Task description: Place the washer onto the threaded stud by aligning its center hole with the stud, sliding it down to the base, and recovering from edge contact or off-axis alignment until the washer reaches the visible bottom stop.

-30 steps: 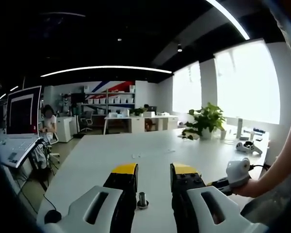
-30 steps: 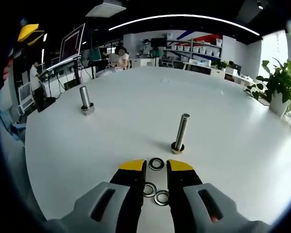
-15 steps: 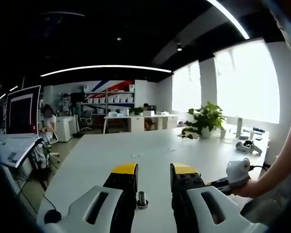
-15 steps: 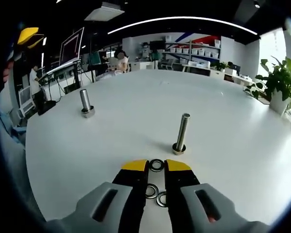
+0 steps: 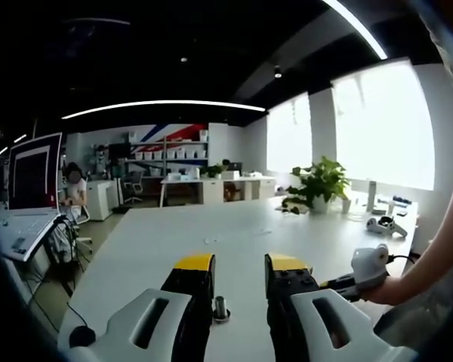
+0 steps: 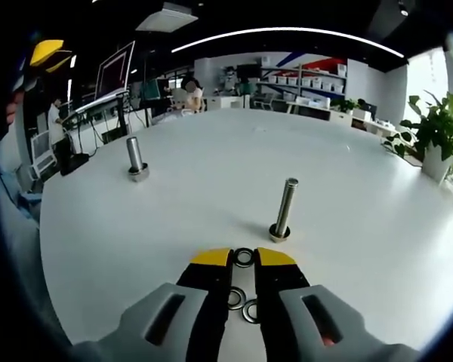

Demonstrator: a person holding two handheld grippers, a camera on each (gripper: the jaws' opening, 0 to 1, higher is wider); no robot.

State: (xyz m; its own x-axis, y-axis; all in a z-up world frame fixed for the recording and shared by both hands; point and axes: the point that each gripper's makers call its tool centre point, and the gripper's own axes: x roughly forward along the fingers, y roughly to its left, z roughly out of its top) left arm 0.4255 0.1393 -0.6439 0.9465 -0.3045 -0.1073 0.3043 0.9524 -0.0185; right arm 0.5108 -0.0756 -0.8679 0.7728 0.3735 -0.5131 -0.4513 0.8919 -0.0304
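In the right gripper view a steel washer (image 6: 244,257) lies flat between the yellow tips of my right gripper (image 6: 244,258), whose jaws have closed in against its two sides. Two more washers (image 6: 241,304) lie under the jaws, closer to the camera. Just beyond the tips a tall threaded stud (image 6: 285,211) stands upright on the white table (image 6: 211,188). A shorter stud (image 6: 136,158) stands at the far left. In the left gripper view my left gripper (image 5: 239,264) is open above the table, and a short stud (image 5: 220,308) stands low between its jaws.
A potted plant (image 5: 319,185) and small devices (image 5: 383,225) sit on the table's far right. A person's arm (image 5: 430,264) and the other gripper's body (image 5: 366,265) come in from the right. A monitor (image 5: 36,172) and laptop stand left of the table.
My right gripper's jaws have narrowed around the washer at their tips. The left gripper view is almost unchanged.
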